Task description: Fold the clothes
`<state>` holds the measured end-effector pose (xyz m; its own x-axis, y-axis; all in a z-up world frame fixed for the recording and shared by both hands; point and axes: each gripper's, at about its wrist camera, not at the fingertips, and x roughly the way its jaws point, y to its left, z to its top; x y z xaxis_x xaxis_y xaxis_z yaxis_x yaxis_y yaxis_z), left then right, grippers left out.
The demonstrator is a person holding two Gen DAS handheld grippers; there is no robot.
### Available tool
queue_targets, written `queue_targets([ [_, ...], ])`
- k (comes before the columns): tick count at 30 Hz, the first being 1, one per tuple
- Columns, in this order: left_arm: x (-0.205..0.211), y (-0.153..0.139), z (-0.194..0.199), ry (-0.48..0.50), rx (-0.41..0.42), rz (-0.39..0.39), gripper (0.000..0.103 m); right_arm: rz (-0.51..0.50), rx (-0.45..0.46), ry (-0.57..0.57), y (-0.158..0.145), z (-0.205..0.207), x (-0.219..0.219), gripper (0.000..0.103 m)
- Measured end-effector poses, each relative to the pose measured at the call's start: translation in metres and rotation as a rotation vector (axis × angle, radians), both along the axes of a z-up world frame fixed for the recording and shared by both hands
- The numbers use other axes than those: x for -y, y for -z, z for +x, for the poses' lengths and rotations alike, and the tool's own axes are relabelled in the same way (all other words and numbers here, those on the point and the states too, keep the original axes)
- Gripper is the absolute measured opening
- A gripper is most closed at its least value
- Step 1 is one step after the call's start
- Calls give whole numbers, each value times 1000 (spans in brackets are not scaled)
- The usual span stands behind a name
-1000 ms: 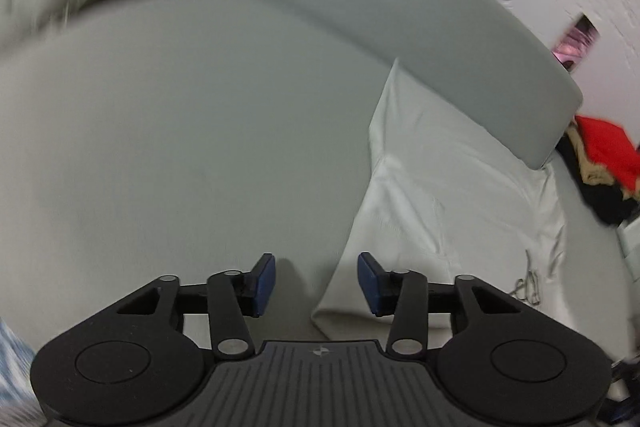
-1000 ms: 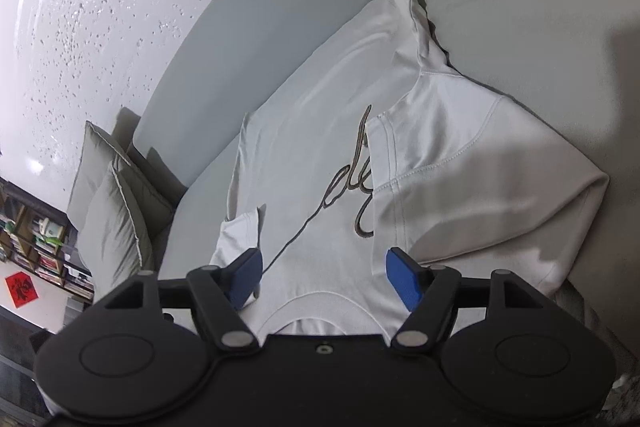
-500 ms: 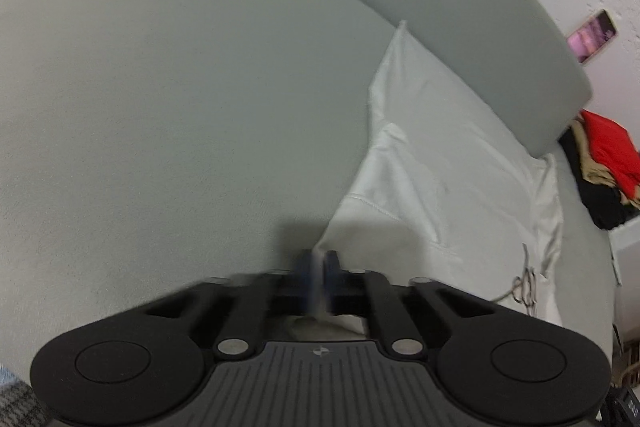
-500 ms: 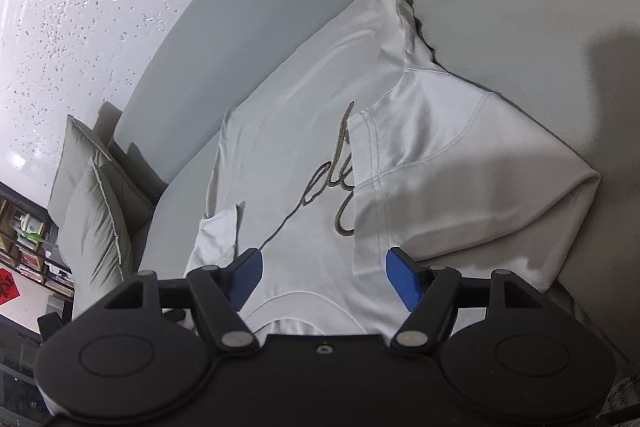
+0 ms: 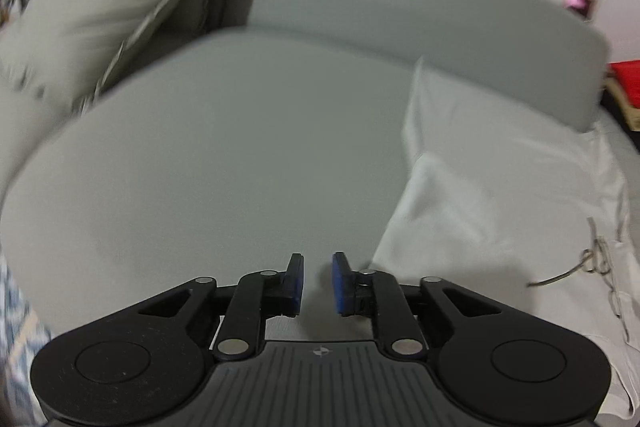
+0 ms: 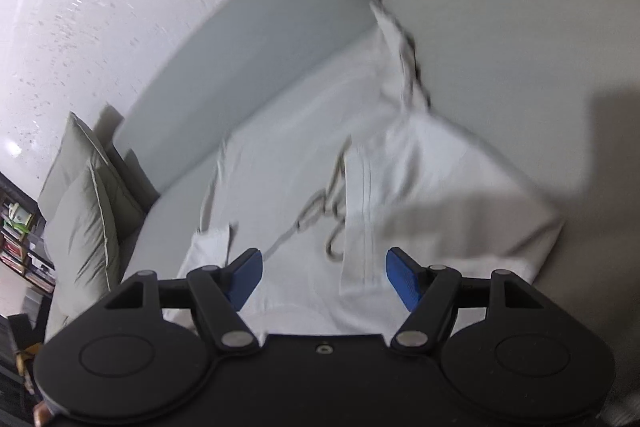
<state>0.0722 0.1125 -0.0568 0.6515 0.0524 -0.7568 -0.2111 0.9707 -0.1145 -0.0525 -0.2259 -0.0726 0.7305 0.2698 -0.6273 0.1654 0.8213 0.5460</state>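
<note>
On the sofa (image 6: 520, 39) your shirt (image 6: 288, 163) lies flat, its right side folded inward. It looks light, soft and limp; pinch hems or seams. Left tool (image 5: 317, 281) stands narrowly apart, right tool (image 6: 323, 277) wide apart, both empty.

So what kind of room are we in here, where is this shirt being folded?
Most likely a home living room. The white T-shirt with script lettering lies spread on a wide grey fabric sofa with matching grey throw cushions, and cluttered dark bookshelves stand at the edge.
</note>
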Motion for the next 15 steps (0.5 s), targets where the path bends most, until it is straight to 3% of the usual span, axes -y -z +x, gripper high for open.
queue_targets([
  [1,3,-4,1,13,13,19,23,-33,6,3,-4,4,3,62],
  [2,6,-7,2,26,26,38,26,-65,12,7,-8,9,5,42],
  [4,13,-13,6,55,43,78,30,-131,25,13,-15,18,11,18],
  [7,27,-1,44,107,-1,130,30,-178,-33,-8,-9,53,19,18],
  [15,14,40,108,9,-78,68,31,-196,-135,2,29,110,16,18],
])
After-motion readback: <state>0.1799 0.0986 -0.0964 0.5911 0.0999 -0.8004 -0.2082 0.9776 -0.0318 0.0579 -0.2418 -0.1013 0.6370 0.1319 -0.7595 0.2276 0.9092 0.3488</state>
